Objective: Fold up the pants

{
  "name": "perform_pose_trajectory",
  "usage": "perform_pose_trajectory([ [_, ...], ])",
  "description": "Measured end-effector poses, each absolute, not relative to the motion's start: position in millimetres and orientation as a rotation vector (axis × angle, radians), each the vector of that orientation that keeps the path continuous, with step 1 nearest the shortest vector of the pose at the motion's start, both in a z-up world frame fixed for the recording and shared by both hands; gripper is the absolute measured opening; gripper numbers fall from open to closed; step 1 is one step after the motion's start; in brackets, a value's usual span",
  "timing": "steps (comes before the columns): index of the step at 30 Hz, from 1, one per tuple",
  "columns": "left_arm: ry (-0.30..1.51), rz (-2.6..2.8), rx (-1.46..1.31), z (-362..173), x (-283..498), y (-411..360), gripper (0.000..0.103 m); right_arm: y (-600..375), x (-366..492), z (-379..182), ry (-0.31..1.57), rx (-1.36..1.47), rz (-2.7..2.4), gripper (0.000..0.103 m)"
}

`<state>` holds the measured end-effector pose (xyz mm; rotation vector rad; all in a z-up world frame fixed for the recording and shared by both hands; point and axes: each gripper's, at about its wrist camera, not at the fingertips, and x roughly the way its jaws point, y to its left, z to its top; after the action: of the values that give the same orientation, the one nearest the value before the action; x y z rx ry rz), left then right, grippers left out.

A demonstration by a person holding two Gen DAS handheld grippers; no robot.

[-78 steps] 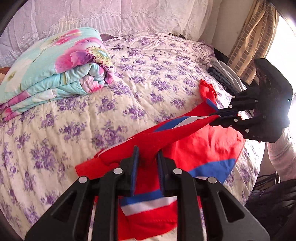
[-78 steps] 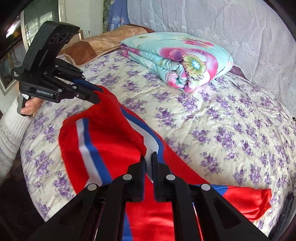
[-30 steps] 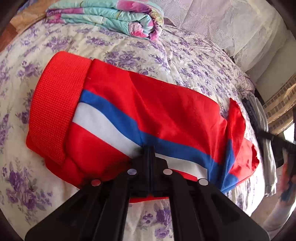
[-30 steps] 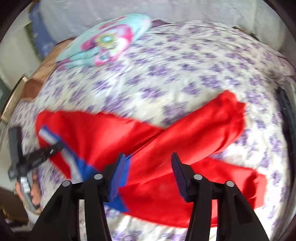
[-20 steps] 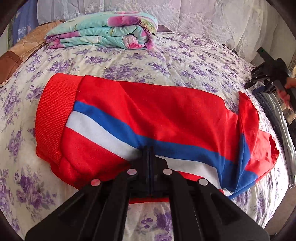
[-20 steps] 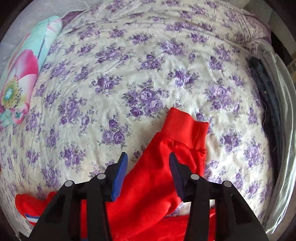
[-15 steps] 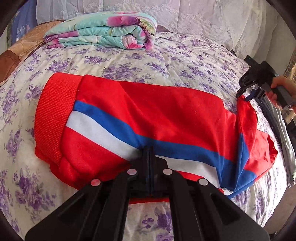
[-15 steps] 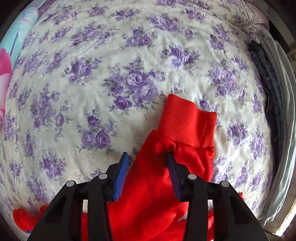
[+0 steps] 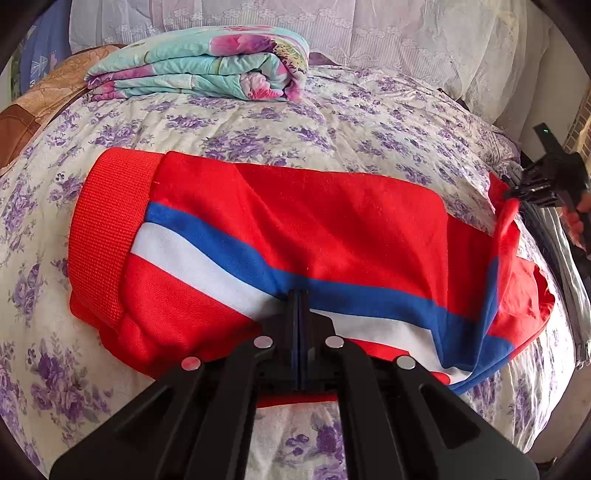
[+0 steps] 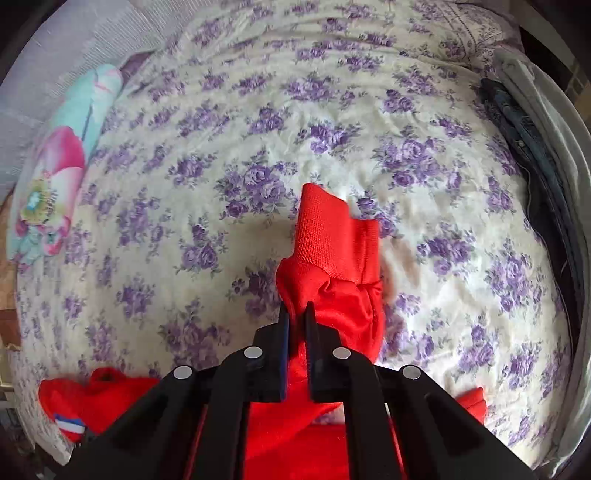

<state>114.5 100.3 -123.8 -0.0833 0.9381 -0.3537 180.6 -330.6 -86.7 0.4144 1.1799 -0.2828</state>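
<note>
Red pants with a blue and white side stripe lie across the floral bed, the ribbed waistband at the left. My left gripper is shut on the pants' near edge at the stripe. My right gripper is shut on the red pant leg just behind its ribbed cuff, and lifts it off the bed. The right gripper also shows in the left wrist view, at the far right, pinching the raised leg end. The rest of the pants shows at the lower left of the right wrist view.
The bed has a white quilt with purple flowers. A folded turquoise and pink floral blanket lies at the back left. Dark and grey folded clothes lie along the bed's right edge. A white lace curtain hangs behind.
My right gripper was open over the pant leg cuff; it has closed on the leg and raised it. My left gripper has stayed shut on the stripe edge.
</note>
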Motion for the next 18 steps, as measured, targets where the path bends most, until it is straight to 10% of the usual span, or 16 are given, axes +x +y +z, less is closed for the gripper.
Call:
perform_pose_trajectory([
  [5, 0.941, -0.362, -0.107, -124.1, 114.0, 102.1, 0.001, -363.1, 57.8, -54.6, 0.931, 0.525, -0.209, 0.007],
  [18, 0.987, -0.332, -0.089, -100.1, 100.9, 88.6, 0.001, -393.3, -53.7, -186.5, 0.810, 0.772, -0.152, 0.005],
])
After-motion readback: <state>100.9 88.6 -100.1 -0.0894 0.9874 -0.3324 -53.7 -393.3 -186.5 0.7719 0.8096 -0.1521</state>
